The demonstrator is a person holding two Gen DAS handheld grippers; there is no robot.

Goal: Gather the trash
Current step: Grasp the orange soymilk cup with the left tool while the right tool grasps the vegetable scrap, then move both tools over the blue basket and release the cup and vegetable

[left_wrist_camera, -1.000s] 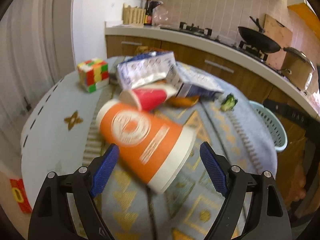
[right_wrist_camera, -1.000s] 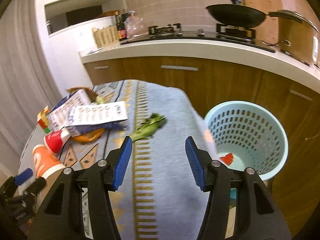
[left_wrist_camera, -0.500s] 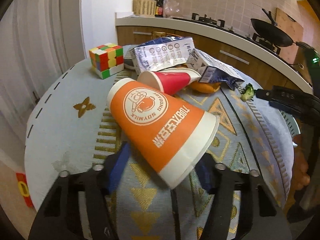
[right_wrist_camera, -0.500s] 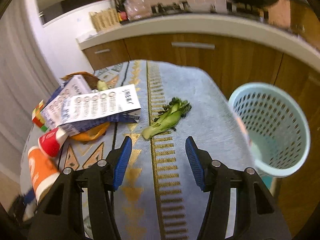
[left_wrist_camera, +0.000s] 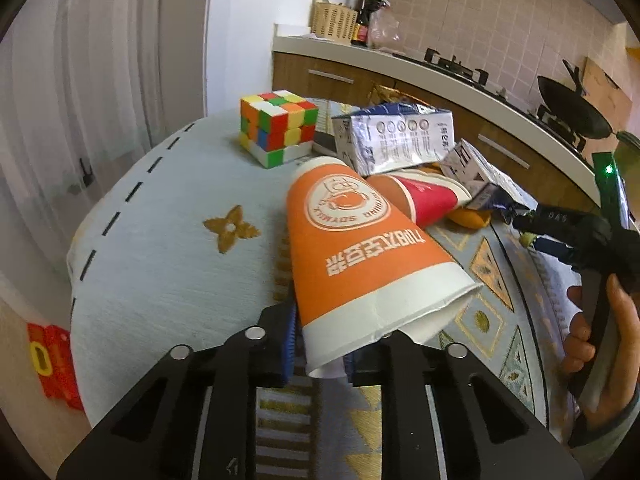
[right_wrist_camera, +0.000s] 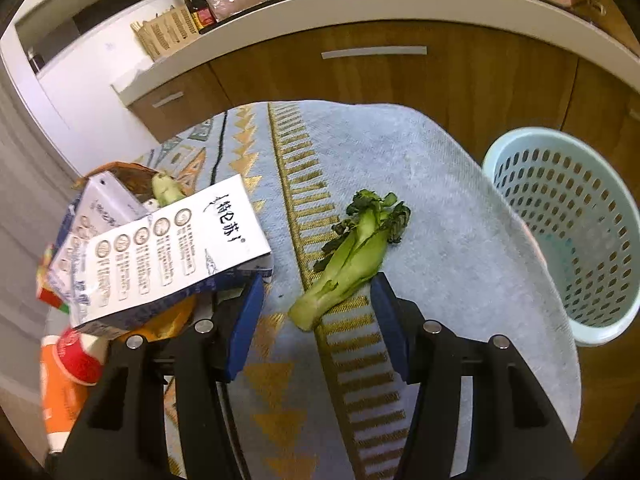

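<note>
An orange paper cup (left_wrist_camera: 360,248) lies on its side on the cloth-covered table (left_wrist_camera: 160,248), its mouth toward me. My left gripper (left_wrist_camera: 320,344) is closing on the cup's rim, which is squashed flat between the blue pads. Behind the cup lie a red paper cup (left_wrist_camera: 424,200) and two crumpled milk cartons (left_wrist_camera: 400,140). In the right wrist view a green vegetable stalk (right_wrist_camera: 352,256) lies on the cloth. My right gripper (right_wrist_camera: 317,284) hangs open just over it, with the stalk's cut end between the fingertips, untouched. The orange cup (right_wrist_camera: 60,400) shows at that view's lower left.
A pale blue perforated basket (right_wrist_camera: 560,232) stands beside the table's right edge. A Rubik's cube (left_wrist_camera: 276,128) sits at the far left of the table. An orange peel (right_wrist_camera: 168,320) lies under a carton (right_wrist_camera: 172,256). A kitchen counter with a stove runs behind. A hand (left_wrist_camera: 600,340) holds the right gripper.
The left jaws have closed from wide apart onto the orange cup's rim, crushing it. The right gripper has come down and forward until the vegetable stalk lies between its fingers.
</note>
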